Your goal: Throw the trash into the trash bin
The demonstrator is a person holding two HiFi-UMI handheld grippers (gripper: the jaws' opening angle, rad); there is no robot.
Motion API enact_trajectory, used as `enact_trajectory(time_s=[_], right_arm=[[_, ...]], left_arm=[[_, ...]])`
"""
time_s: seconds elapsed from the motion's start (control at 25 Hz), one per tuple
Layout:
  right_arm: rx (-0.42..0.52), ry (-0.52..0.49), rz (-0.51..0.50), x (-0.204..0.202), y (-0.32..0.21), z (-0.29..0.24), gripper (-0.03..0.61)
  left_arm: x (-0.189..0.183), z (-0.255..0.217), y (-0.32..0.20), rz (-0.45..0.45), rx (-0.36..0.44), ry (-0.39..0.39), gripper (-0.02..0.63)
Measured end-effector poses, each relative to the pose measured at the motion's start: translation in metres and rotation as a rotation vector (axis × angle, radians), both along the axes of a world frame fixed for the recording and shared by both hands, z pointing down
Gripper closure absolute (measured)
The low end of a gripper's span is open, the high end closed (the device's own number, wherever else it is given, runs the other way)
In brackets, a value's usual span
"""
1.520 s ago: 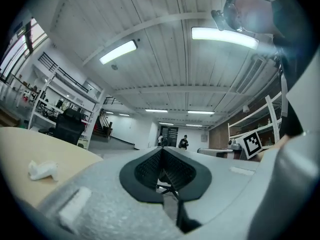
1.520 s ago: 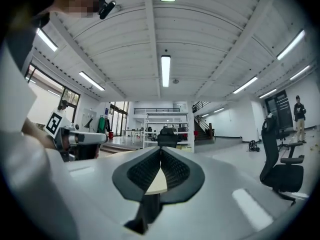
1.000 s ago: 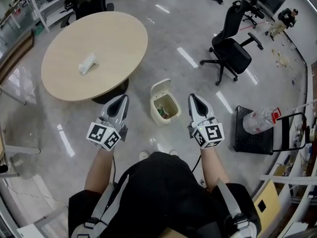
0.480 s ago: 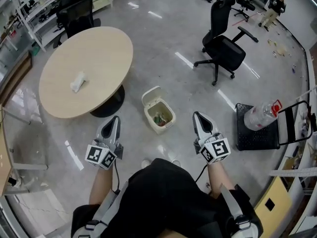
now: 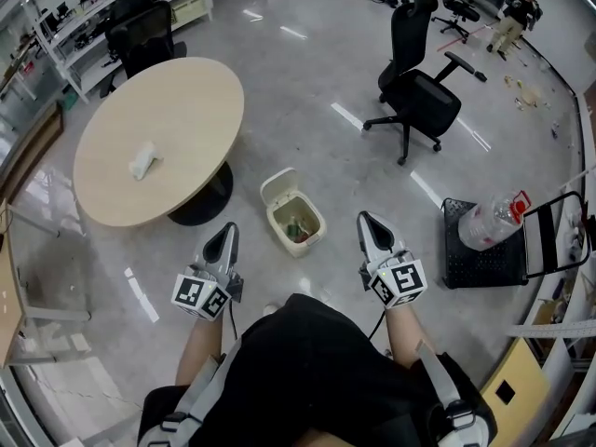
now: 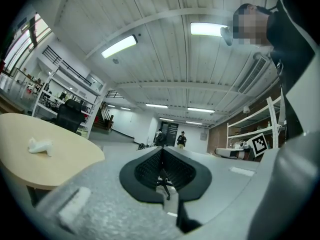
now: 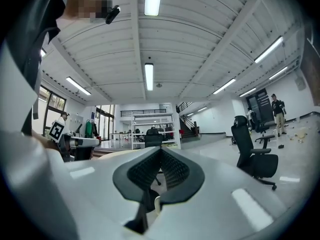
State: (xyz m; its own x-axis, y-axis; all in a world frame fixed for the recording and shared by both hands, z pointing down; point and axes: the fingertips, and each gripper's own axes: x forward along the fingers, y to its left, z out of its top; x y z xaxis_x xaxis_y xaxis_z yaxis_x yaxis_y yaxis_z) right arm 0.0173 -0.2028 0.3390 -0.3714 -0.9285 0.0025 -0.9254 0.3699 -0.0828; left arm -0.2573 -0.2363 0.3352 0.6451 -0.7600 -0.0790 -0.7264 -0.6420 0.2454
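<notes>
Left gripper lower; ribbed black pads

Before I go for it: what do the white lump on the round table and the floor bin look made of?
White lump: likely crumpled tissue or paper. It is matte, with soft creases and a ragged outline, but too small to be sure.
Bin: cream plastic by the look, with smooth moulded walls and its flip lid standing open.
</notes>
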Motion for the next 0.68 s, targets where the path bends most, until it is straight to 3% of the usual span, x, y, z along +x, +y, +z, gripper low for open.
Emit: enact_trajectory(time_s=[0.48, 0.68], right_arm=[[-0.002, -0.026, -0.045, -0.008, -0.007, 0.002, 0.574], [-0.004, -0.032, -0.045, -0.015, -0.01, 0.007, 0.574]], left_arm=[[-0.017, -0.006, -0.011, -0.087, 0.017, -0.006, 0.612], [-0.018, -0.004, -0.012, -0.083, 0.021, 0.007, 0.612]])
